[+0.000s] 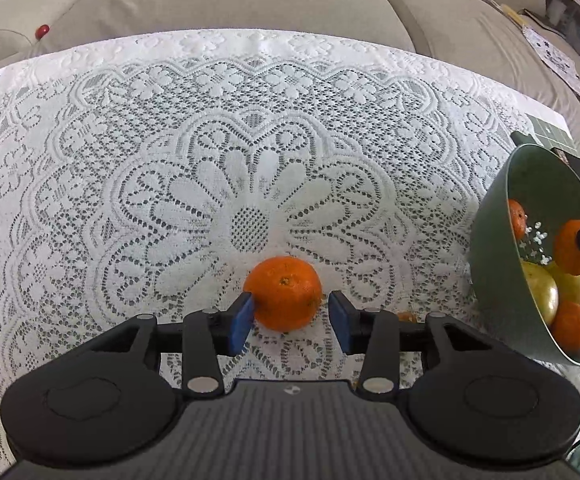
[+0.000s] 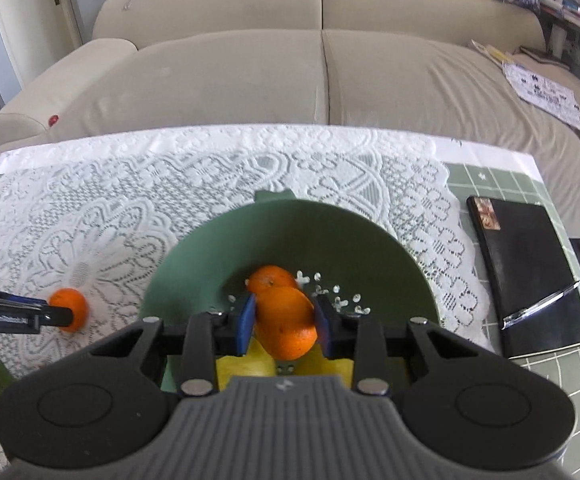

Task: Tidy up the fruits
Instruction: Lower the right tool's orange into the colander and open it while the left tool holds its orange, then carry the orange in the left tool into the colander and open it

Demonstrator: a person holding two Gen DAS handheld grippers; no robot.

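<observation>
Mandarin (image 2: 286, 324), pinched by the right gripper (image 2: 286, 326) over the green bowl (image 2: 390, 256), is risking a bounce-out; left gripper (image 1: 290, 320) is straddling another mandarin (image 1: 284, 298), jaws apart.

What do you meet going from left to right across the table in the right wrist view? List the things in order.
left gripper → loose orange on the lace cloth → green bowl, over which the right gripper holds an orange → black notebook.

Beige sofa (image 2: 322, 80) behind lace-covered table (image 2: 210, 168); daylight.
</observation>
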